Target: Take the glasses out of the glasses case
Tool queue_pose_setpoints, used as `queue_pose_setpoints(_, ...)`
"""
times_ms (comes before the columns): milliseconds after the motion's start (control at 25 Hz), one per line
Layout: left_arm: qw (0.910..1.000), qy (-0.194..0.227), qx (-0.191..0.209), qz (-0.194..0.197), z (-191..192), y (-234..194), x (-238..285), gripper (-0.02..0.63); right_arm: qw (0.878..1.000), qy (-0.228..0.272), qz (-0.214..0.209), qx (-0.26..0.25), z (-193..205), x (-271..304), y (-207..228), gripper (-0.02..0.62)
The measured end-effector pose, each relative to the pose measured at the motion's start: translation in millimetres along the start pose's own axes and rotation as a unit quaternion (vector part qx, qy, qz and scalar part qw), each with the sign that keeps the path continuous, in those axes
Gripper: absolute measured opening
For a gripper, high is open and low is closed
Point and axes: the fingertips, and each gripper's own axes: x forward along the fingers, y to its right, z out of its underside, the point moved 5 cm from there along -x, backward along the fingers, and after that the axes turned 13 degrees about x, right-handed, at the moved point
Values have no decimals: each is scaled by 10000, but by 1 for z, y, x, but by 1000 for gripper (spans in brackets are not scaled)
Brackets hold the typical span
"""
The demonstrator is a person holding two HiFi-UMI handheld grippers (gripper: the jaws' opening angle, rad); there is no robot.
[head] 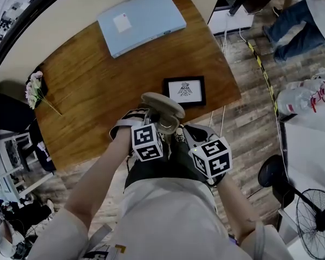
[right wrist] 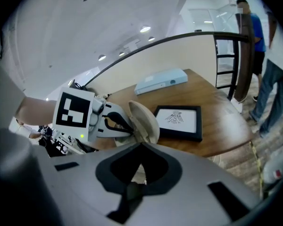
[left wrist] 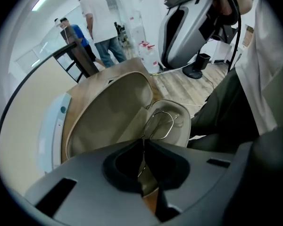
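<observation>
An open beige glasses case (head: 162,106) is held over the near edge of the wooden table (head: 97,85), its lid tipped up. Thin wire-framed glasses (left wrist: 161,122) lie in its lower shell. My left gripper (left wrist: 144,143) points steeply down into the case, its jaws shut on the glasses' wire frame. The head view shows that gripper (head: 154,121) just left of the case. My right gripper (right wrist: 140,146) comes in from the right, under the case lid (right wrist: 144,118), jaws closed on the case's lower edge; the shell itself is mostly hidden behind it.
On the table stand a black picture frame (head: 184,91), a light blue flat box (head: 141,20) and a sprig of flowers (head: 36,90). A floor fan (head: 316,215) and water bottles (head: 303,99) are at the right. People stand at the upper right (head: 298,20).
</observation>
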Motion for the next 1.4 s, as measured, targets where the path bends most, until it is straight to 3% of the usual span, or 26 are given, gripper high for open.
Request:
queue_pose_setpoints(240,9997,14,-260,-36,-1,-7,-12,8,10000,-14,-4,-11,0,-3,-2,3)
queue_pose_setpoints(400,9975,151,-666,-199,1,-13,-26,6,10000,20,-10,-42,-7,-7,-7,3)
queue_pose_setpoints(760,9901,463,-1110,-730,2,-33,-77,6,9996,202,8,-214,-39,-24,-22,3)
queue_pose_setpoints(960,9812,660,-1362,-1194,7,-47,-123,5,9982,452,-21,-388,-69,-43,-42,3)
queue_pose_setpoints(1080,9713,855,-1556,-1580,8,-60,-152,5,9960,731,-23,-513,-93,-59,-50,3)
queue_pose_setpoints(1200,9548,1083,-1847,-2061,10,-75,-183,6,9917,1107,27,-659,-121,-81,-59,3)
queue_pose_setpoints(1400,9092,1655,-2603,-2797,21,-101,-244,6,9785,1850,68,-906,-169,-121,-81,3)
